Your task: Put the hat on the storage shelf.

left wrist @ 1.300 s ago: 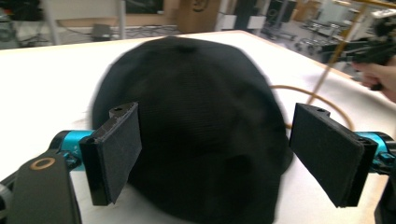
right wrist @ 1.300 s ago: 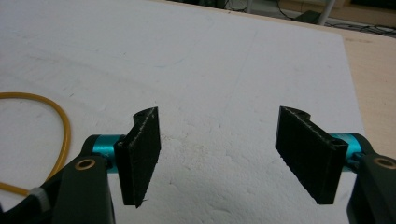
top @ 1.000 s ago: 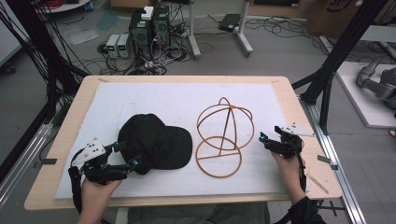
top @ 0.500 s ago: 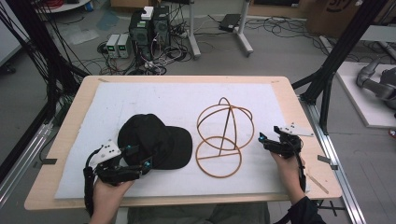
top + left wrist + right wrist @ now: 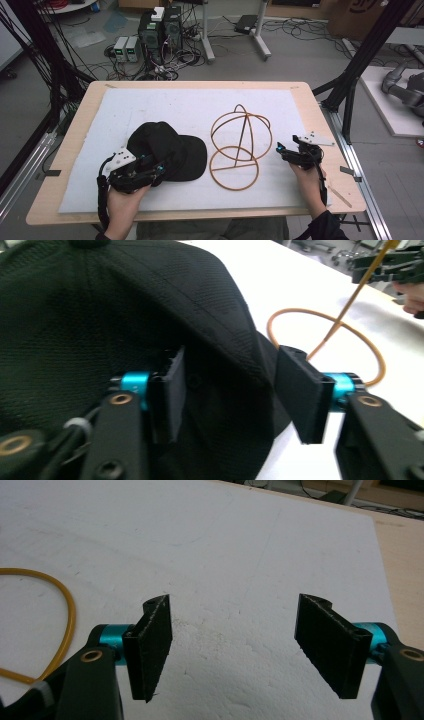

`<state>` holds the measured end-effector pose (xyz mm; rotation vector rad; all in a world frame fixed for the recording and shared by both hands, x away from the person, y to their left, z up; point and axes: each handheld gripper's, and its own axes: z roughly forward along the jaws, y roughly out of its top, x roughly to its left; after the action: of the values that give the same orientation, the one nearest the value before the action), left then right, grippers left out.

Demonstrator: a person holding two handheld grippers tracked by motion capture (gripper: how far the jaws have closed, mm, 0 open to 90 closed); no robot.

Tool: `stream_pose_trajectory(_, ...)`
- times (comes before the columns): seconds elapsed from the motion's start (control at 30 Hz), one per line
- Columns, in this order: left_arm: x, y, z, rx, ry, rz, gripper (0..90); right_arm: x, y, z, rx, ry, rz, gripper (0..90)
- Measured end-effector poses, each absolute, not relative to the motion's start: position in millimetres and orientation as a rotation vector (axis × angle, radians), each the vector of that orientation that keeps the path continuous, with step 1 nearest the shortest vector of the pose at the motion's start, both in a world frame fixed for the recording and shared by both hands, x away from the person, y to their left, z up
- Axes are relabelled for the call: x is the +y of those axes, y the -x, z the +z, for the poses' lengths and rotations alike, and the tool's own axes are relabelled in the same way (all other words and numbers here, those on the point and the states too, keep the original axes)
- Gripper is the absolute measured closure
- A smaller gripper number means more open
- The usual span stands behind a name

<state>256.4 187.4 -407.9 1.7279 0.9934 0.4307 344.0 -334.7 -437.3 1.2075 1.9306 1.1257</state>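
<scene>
A black cap (image 5: pixel 167 150) lies on the white mat (image 5: pixel 175 107), left of centre. My left gripper (image 5: pixel 161 167) is at the cap's near edge. In the left gripper view it (image 5: pixel 235 390) is open, and the cap's cloth (image 5: pixel 125 305) lies between and under the jaws, with the left jaw against it. A wire hat stand (image 5: pixel 241 145) of orange-brown rings stands right of the cap, and its base ring (image 5: pixel 325 320) curves beyond the right jaw. My right gripper (image 5: pixel 281 150) hovers just right of the stand, open (image 5: pixel 232 645) over bare mat, with the base ring (image 5: pixel 67 625) to its left.
The mat covers a wooden table (image 5: pixel 200 85). Black frame posts (image 5: pixel 365 55) stand at the table's right, cables and computer boxes (image 5: pixel 160 30) lie on the floor behind. My right gripper (image 5: pixel 395 265) appears far off in the left gripper view.
My left gripper has moved right along the near side and onto the cap's edge. The right gripper, the cap and the stand have stayed put.
</scene>
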Motion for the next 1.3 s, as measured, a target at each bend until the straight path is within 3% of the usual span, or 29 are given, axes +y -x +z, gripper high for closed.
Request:
stream_pose_trajectory(0.47,171,-251,-409,1.07,-1.722,0.542,50.1,-333,-344,-438,1.938,-1.191,1.122,30.7)
stream_pose_trajectory(1.0,180,-255,-413,1.023,-1.667,0.493,83.3,-331,-345,-438,1.951,-1.172,1.115,30.7)
stream_pose_trajectory(1.3,182,-254,-404,0.941,-1.632,0.505,85.6,-330,-344,-438,1.956,-1.165,1.109,30.8)
